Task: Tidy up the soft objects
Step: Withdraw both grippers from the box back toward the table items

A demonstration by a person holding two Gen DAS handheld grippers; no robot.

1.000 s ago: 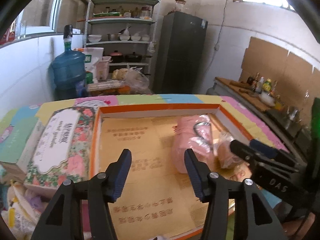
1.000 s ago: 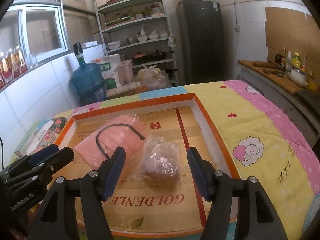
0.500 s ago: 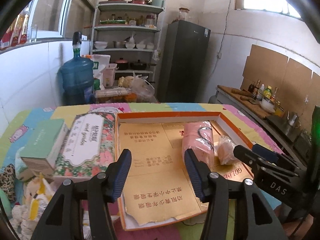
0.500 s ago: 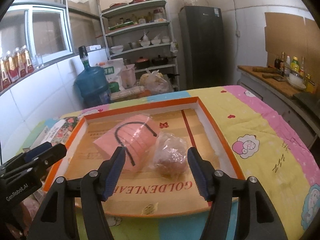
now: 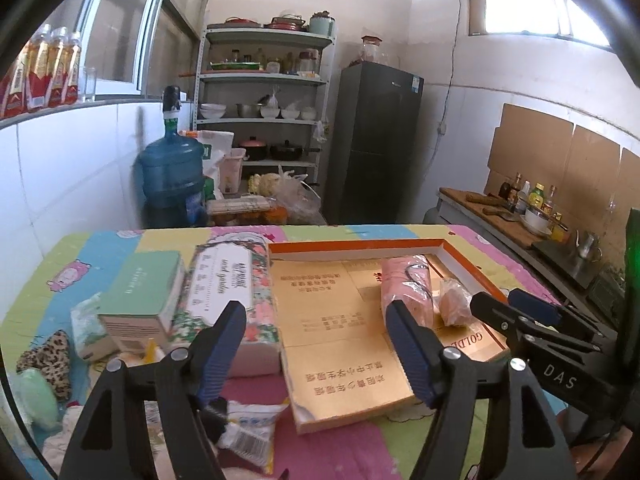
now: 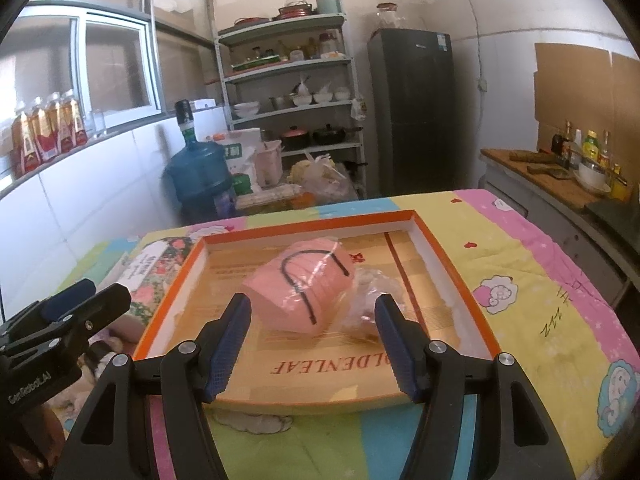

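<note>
An orange-rimmed shallow box (image 5: 352, 245) (image 6: 312, 224) lies on the bright tablecloth. Inside it are a pink wrapped pack (image 5: 404, 280) (image 6: 304, 284) with a black loop on it and a clear bag (image 5: 454, 304) (image 6: 368, 292) holding something brownish. My left gripper (image 5: 315, 307) hovers over the box's near left part, its jaws opening with nothing between them. My right gripper (image 6: 313, 302) hangs in front of the pink pack, open and empty. Left of the box lie a floral tissue pack (image 5: 228, 280) (image 6: 156, 268) and a green box (image 5: 144, 284).
A leopard-print cloth (image 5: 48, 356), a white tissue packet (image 5: 84, 324) and a crinkled white packet (image 5: 248, 424) lie at the table's near left. Behind the table stand a blue water jug (image 5: 172, 176), shelves (image 5: 264, 120) and a dark fridge (image 5: 376, 140). A counter (image 6: 560, 184) runs along the right.
Both grippers have drawn back from the box and risen, so more of the table shows. The left jaws stand wider. The pink pack and the bag have stayed in the box.
</note>
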